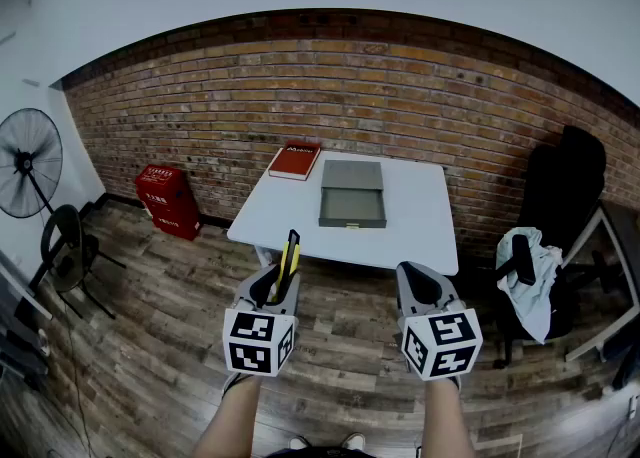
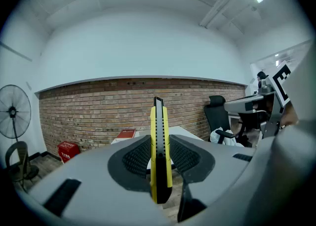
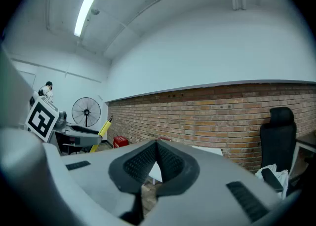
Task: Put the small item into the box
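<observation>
A yellow and black utility knife (image 1: 290, 254) stands upright between the jaws of my left gripper (image 1: 279, 282), which is shut on it. In the left gripper view the knife (image 2: 160, 156) fills the gap between the black pads (image 2: 136, 160). My right gripper (image 1: 421, 283) hangs beside it, shut with nothing in it; in the right gripper view its pads (image 3: 172, 163) meet at the tip. The open grey box (image 1: 352, 195) lies on the white table (image 1: 422, 218) ahead of both grippers, well beyond their reach.
A red book (image 1: 295, 160) lies at the table's far left corner. A red crate (image 1: 168, 199) stands by the brick wall, a fan (image 1: 28, 162) at far left. A black office chair (image 1: 560, 208) with a cloth on it stands at the right.
</observation>
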`<state>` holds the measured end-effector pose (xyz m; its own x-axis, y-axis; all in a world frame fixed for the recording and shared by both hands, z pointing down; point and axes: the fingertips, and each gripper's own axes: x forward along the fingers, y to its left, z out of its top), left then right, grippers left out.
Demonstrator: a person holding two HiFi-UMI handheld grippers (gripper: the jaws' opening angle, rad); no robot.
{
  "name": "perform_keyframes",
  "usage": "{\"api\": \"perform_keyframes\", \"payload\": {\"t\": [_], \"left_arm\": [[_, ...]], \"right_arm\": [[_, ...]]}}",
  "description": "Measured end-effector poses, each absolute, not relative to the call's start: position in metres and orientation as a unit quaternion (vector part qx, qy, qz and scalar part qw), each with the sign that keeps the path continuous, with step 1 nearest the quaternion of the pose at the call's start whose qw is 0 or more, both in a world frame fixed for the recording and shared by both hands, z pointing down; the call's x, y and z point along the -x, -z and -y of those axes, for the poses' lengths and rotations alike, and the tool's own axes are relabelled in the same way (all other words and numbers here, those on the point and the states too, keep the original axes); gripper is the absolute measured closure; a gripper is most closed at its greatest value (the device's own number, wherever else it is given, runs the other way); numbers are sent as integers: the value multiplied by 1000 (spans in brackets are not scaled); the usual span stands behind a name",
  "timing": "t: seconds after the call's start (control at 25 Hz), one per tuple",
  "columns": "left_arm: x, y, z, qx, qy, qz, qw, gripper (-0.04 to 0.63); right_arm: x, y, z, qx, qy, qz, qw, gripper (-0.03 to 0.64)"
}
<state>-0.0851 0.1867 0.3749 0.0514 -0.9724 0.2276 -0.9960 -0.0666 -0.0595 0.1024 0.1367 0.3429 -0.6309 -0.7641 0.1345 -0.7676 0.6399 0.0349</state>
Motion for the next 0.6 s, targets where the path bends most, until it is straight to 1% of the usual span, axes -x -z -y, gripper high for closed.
{"api": "perform_keyframes", "payload": {"t": [0.6], "left_arm": [[54, -370, -161, -713, -105, 691, 55, 466]], "right_arm": [[-142, -347, -115, -411, -18, 909, 63, 597]]}}
